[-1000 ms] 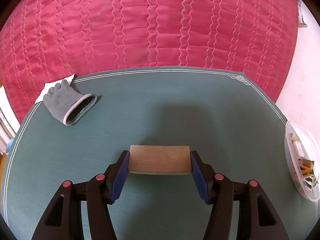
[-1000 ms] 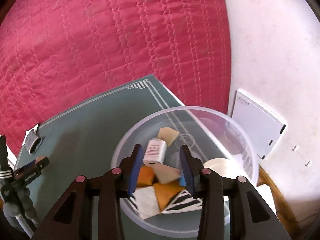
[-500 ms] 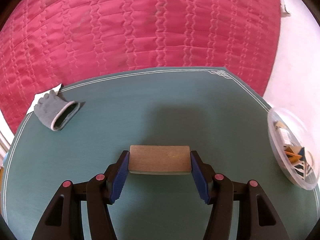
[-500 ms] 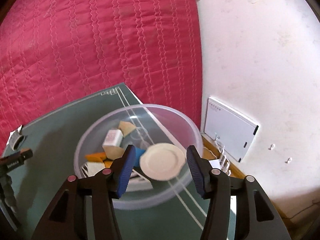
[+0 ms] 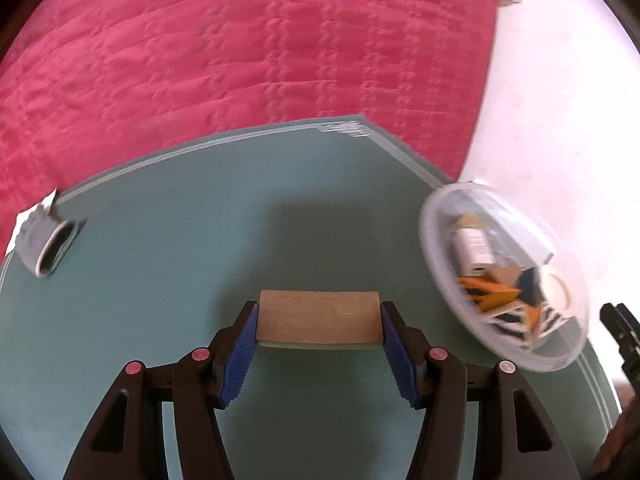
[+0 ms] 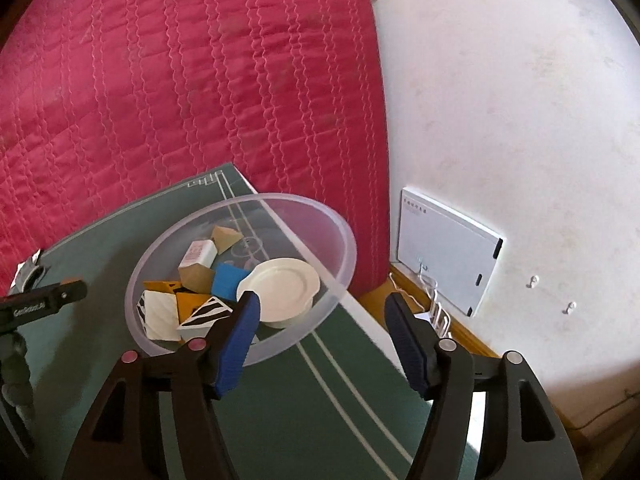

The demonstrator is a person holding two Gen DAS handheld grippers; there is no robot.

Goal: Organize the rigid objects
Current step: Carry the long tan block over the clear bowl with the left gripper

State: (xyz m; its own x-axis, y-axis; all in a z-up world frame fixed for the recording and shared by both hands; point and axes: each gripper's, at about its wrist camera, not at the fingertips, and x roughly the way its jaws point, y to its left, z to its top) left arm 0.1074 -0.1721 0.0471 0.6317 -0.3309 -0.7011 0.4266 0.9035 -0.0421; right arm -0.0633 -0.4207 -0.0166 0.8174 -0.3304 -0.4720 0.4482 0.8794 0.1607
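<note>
My left gripper is shut on a tan wooden block and holds it above the green table. A clear plastic bowl holding several blocks, a white box and a small plate stands to its right at the table's corner. In the right wrist view the bowl is ahead and to the left, with the white plate, a blue block and a white box inside. My right gripper is open and empty, at the bowl's near right rim.
A grey glove lies at the table's far left edge. A red quilted bed lies beyond the table. A white wall with a white box is on the right. The left gripper's side shows at left.
My left gripper has swung right with the block, bringing the bowl closer in view. My right gripper let go of the white box into the bowl, opened and drew back to the right.
</note>
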